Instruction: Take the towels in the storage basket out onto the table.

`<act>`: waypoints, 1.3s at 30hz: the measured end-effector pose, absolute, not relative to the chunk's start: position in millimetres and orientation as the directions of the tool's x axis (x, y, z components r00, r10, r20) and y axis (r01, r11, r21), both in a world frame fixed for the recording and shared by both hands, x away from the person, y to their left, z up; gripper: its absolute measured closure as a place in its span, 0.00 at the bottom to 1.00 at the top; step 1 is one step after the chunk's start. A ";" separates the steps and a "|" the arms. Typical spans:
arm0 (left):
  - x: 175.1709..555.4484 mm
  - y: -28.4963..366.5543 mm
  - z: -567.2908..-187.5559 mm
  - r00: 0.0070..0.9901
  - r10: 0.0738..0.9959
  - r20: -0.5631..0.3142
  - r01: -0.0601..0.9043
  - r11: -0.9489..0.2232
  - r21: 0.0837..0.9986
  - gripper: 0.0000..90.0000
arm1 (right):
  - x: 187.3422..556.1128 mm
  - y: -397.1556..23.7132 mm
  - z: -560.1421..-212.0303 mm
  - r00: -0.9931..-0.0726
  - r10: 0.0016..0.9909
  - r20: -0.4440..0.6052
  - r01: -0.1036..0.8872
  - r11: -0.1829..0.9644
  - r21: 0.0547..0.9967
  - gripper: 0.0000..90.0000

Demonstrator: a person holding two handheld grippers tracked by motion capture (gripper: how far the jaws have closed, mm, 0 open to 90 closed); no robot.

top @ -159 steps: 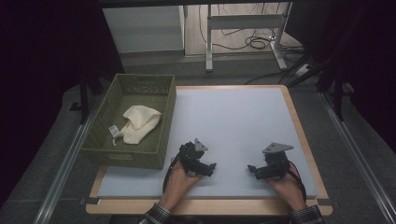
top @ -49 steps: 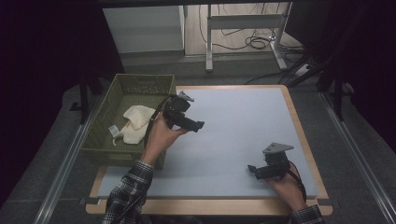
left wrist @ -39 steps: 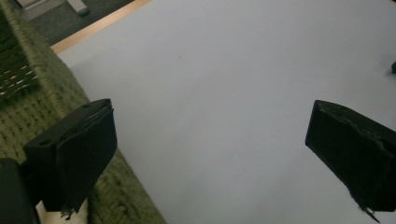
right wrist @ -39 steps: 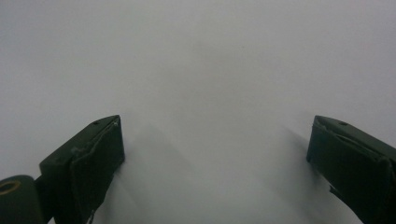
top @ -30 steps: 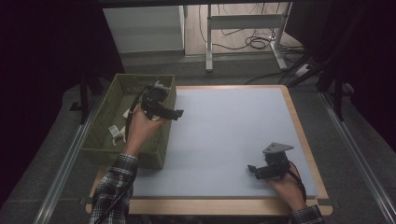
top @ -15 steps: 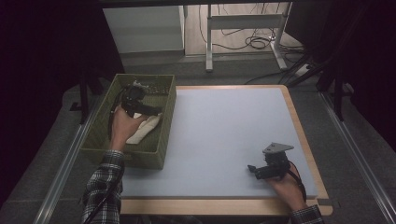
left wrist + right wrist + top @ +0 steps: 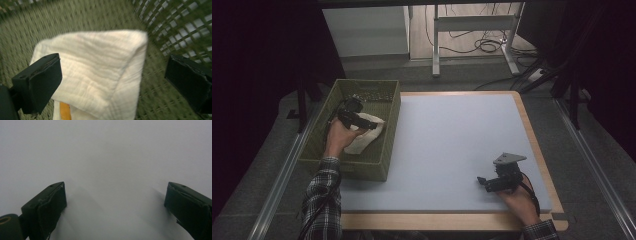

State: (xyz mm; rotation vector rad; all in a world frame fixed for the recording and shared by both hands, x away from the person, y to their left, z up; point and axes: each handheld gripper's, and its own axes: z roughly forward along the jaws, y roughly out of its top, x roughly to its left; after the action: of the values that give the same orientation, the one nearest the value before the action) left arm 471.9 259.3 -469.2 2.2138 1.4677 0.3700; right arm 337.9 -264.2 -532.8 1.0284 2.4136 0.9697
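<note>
- The left hand-held gripper (image 7: 353, 118) is down inside the green mesh basket (image 7: 381, 150), at the worktop's (image 7: 447, 140) left edge, its jaws spread wide apart.
- A cream folded cloth (image 7: 100, 72) lies on the basket floor between those jaws, nearer one jaw than the other; whether either touches it cannot be told.
- The basket's mesh wall (image 7: 172, 27) rises just beside the cloth's folded corner, close to the far jaw, crowding that side.
- An orange patch (image 7: 65, 111) peeks from under the cloth's near edge.
- The right hand-held gripper (image 7: 492, 181) rests low over the bare worktop near its front right corner, jaws wide apart with nothing between them, well apart from the basket.
</note>
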 end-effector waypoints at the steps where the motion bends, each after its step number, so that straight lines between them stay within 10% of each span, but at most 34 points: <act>1: 473.7 259.6 -472.1 0.391 0.920 -0.028 0.806 -0.328 0.492 0.02 | 337.9 -264.3 -532.7 -0.679 0.733 -0.044 0.499 0.504 0.705 0.04; 12: 487.9 257.2 -498.3 0.359 0.933 -0.003 0.899 -0.345 0.268 0.07 | 337.9 -264.3 -532.8 -0.679 0.733 -0.044 0.499 0.504 0.705 0.04; 17: 488.4 256.5 -508.1 0.359 0.933 -0.017 0.920 -0.351 0.172 0.23 | 337.9 -264.3 -532.8 -0.679 0.733 -0.044 0.499 0.504 0.705 0.04; 27: 484.4 263.0 -500.9 0.340 0.939 -0.060 0.927 -0.324 0.187 0.77 | 337.9 -264.3 -532.8 -0.679 0.733 -0.043 0.499 0.504 0.705 0.04; 39: 472.6 273.8 -474.3 0.321 0.946 -0.052 0.884 -0.279 0.375 0.81 | 337.9 -264.3 -532.8 -0.679 0.733 -0.044 0.499 0.504 0.705 0.04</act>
State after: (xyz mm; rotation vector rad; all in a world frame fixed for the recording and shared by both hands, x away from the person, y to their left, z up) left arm 472.6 273.8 -474.3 2.2577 1.6352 0.2570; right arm 337.9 -264.3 -532.8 1.0285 2.4140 0.9697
